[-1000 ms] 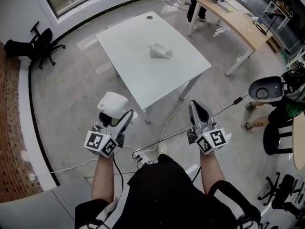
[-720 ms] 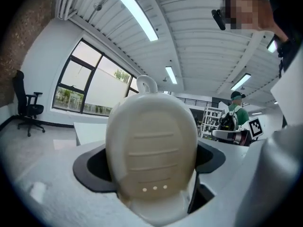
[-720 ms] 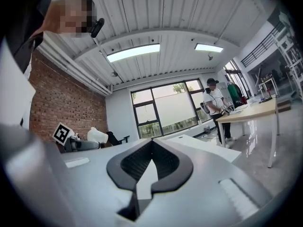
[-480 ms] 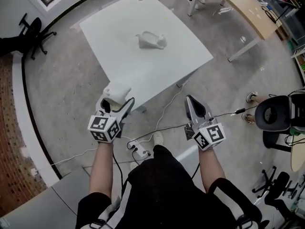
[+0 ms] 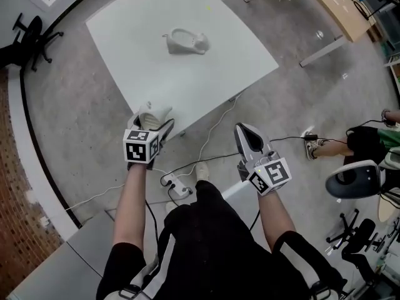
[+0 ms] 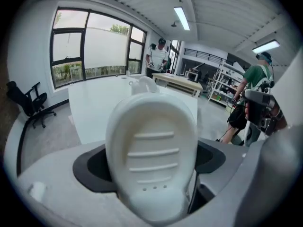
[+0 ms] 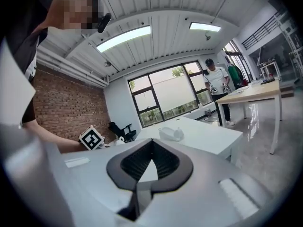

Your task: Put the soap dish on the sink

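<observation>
Left tongs clamped on soap dish; right tongs closed; both forearms outstretched.

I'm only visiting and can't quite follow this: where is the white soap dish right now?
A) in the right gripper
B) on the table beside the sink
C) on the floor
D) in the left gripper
D: the left gripper view shows the ridged soap dish clamped between the jaws of the left gripper, while the sink stands alone on the table.

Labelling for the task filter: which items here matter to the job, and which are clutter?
Job: soap dish, held in the left gripper; sink; white table.
Lying about: power strip; office chair; wooden desk.
</observation>
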{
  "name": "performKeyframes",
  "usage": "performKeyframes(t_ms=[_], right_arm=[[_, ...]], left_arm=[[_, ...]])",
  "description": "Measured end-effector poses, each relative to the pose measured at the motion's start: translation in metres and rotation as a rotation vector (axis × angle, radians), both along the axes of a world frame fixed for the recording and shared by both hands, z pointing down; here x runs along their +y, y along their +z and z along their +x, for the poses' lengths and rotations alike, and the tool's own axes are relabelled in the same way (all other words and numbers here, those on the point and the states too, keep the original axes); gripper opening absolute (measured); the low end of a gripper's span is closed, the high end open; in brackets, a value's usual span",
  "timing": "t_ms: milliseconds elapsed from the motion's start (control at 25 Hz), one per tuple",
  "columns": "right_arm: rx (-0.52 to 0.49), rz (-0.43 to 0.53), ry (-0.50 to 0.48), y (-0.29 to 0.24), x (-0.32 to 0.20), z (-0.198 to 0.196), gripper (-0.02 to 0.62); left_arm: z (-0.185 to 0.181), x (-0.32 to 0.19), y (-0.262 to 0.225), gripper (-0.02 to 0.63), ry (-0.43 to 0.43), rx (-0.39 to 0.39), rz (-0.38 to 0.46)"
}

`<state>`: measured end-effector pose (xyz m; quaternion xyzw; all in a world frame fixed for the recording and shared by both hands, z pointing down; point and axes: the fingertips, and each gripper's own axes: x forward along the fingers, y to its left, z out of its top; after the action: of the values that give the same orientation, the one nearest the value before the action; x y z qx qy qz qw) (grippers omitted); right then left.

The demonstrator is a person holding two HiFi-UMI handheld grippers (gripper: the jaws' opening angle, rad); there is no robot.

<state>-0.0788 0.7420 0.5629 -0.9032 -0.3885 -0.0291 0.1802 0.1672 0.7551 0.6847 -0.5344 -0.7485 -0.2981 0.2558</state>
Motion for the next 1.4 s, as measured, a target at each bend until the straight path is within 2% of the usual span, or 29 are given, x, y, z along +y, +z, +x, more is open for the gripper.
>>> performKeyframes(t_ms=[240, 600, 920, 1000, 1040, 1160, 1280, 1400], right_arm=[[-0.005, 0.02, 0.005, 0.009, 0.001, -0.011, 0.006], [-0.009, 0.017, 0.031, 0.002, 0.002, -0.022, 0.006], [-0.013, 0.016, 0.032, 0.003, -0.002, -0.021, 0.006], [-0.012, 0.011, 0.033, -0.001, -0.002, -0.018, 0.006], [-0.013, 0.008, 0.031, -0.002, -0.002, -0.018, 0.006], [-0.012, -0.002, 0.025, -0.005, -0.003, -0.016, 0.006], [-0.007, -0.026, 0.029, -0.014, -0.003, -0.013, 0.006], [-0.008, -0.052, 0.036, -0.021, -0.006, -0.009, 0.006]], left_arm=[[-0.005, 0.011, 0.027, 0.468, 0.034, 0.055, 0.119], [-0.012, 0.017, 0.047, 0.468, 0.098, 0.115, 0.232], [-0.017, 0.019, 0.068, 0.472, 0.134, 0.113, 0.35], [-0.016, 0.02, 0.068, 0.477, 0.137, 0.122, 0.347], [-0.016, 0.021, 0.067, 0.505, 0.14, 0.131, 0.339], [-0.016, 0.023, 0.06, 0.508, 0.145, 0.16, 0.289], [-0.011, 0.026, 0.035, 0.509, 0.122, 0.162, 0.199], [-0.007, 0.026, 0.003, 0.508, 0.067, 0.098, 0.063]])
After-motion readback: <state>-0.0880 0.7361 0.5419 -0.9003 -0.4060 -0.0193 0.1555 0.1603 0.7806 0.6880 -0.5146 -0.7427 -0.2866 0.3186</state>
